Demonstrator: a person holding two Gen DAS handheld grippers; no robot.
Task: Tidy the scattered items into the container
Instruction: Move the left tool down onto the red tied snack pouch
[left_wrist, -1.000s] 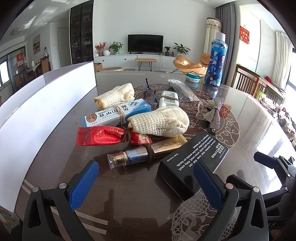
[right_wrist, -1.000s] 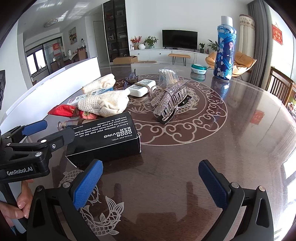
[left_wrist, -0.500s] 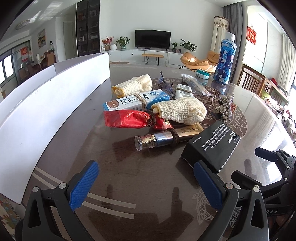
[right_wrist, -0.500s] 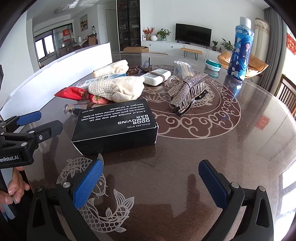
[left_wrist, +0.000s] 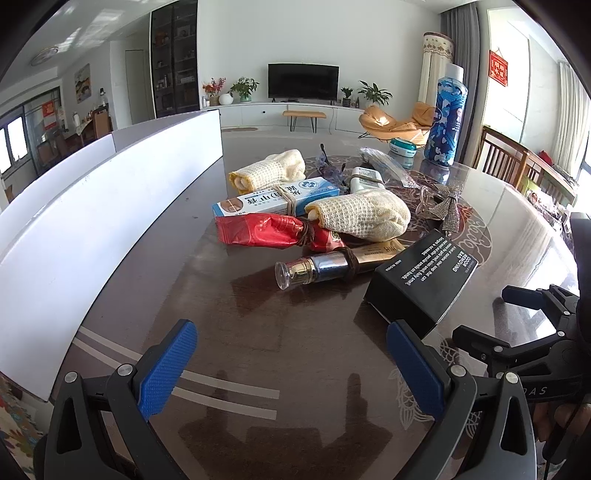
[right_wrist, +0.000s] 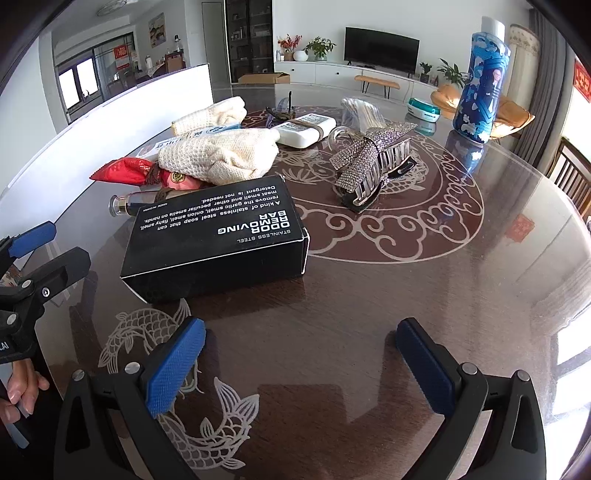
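Both grippers hang low over the dark glossy worktop (right_wrist: 424, 280) with their blue-padded jaws spread wide and nothing between them. From its own camera, the left gripper (left_wrist: 291, 365) faces a bare stretch of worktop, with the heap of scattered items beyond it. The right gripper (right_wrist: 299, 358) sits over the fish pattern inlaid in the worktop, and the left gripper shows at the left edge of its view, held by a hand (right_wrist: 18, 391).

A black box (right_wrist: 218, 240) printed with white lettering lies nearest the right gripper, flat on the worktop. Just behind it lies a small bottle (left_wrist: 325, 267) with a clear cap, on its side, its far end tucked under the box's edge. A red packet (left_wrist: 266, 230) lies beside the bottle, and a cream knitted cloth (left_wrist: 362, 214) rests partly on top of the packet. A blue and white carton (left_wrist: 273, 197) lies behind them, with a second rolled cream cloth (left_wrist: 267, 173) further back. A white flat bottle (right_wrist: 304, 129) lies near the centre of the worktop. A sparkly bow hair clip (right_wrist: 373, 162) sits apart from the heap, to its right.

A white container (left_wrist: 110, 206) with tall walls stands along the left side of the worktop, beside the heap. A tall blue patterned bottle (right_wrist: 482, 85) stands upright at the far right, with a small teal tin (right_wrist: 424, 109) near it.
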